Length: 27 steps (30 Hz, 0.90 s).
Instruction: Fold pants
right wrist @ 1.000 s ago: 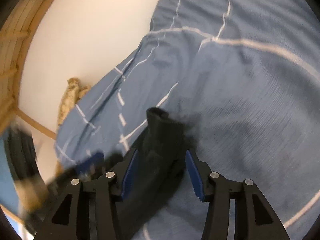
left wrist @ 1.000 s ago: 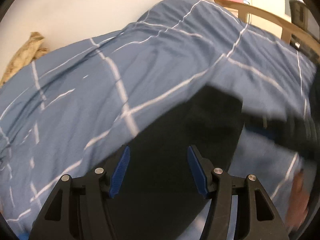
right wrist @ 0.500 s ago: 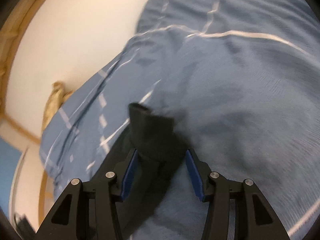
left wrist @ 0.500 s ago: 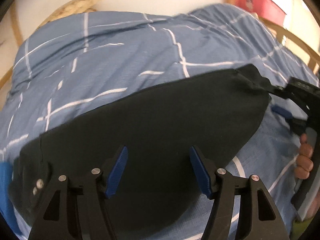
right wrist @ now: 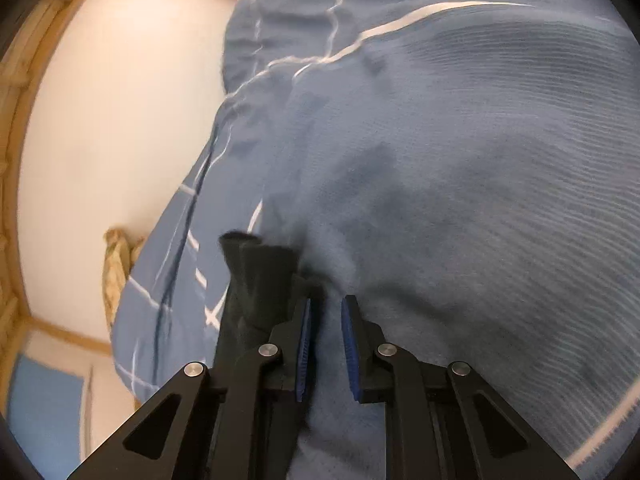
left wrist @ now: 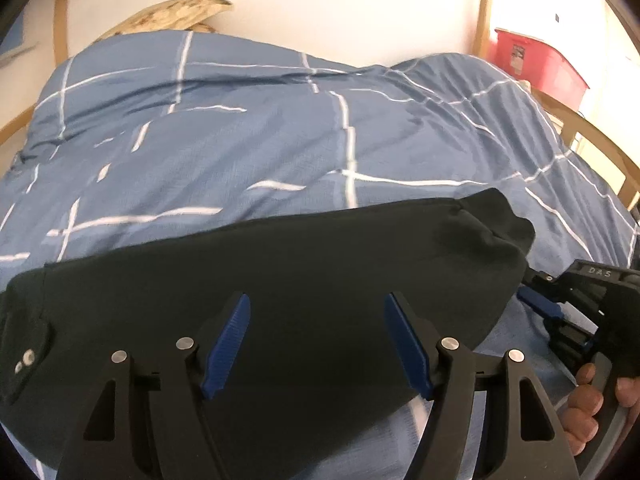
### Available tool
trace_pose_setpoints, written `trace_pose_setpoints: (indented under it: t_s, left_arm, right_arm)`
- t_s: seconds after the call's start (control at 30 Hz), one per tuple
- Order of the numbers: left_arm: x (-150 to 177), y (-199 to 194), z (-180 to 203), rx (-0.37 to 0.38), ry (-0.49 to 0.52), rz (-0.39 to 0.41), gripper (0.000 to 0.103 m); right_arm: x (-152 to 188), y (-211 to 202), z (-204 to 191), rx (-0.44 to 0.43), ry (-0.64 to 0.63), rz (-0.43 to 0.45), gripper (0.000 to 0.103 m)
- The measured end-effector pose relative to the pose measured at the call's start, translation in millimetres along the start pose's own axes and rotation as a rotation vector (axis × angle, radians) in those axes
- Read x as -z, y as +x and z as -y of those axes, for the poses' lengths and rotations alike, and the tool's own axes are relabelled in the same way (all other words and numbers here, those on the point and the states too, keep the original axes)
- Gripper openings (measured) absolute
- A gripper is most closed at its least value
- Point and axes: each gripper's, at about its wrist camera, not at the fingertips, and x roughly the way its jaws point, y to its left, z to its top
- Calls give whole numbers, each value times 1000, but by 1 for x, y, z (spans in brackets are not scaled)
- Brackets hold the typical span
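The black pants [left wrist: 280,276] lie folded in a long band across the blue checked duvet [left wrist: 240,140]. My left gripper [left wrist: 318,338] hovers over their middle, open and empty. In the left wrist view my right gripper [left wrist: 560,308] sits beside the pants' right end. In the right wrist view the right gripper [right wrist: 325,344] has its jaws nearly shut with nothing between them. The pants' end [right wrist: 256,280] sticks up just left of its left finger.
The duvet [right wrist: 440,160] covers the bed with a wooden frame [left wrist: 600,148]. A red bin [left wrist: 536,64] stands at the back right. A tan bundle [left wrist: 168,16] lies against the white wall at the bed's far edge.
The right gripper has let go of the pants' end, shifted to its right and narrowed its jaws. The left gripper has drawn back a little over the pants, still open.
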Motion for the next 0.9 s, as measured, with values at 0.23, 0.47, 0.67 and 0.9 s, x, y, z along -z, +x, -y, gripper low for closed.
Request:
trace_pose_setpoints:
  t_s: [0.23, 0.47, 0.67, 0.9]
  left_arm:
    - [4, 3, 32, 3, 136, 8, 69]
    - [8, 6, 31, 8, 137, -7, 69]
    - [9, 9, 33, 10, 138, -13, 69]
    - [10, 5, 34, 17, 141, -13, 71]
  right_arm:
    - [-9, 1, 0, -24, -16, -20, 19]
    - [-9, 7, -6, -56, -33, -54, 24]
    - [-9, 25, -8, -70, -91, -84, 24]
    - [-13, -10, -14, -8, -146, 51, 8]
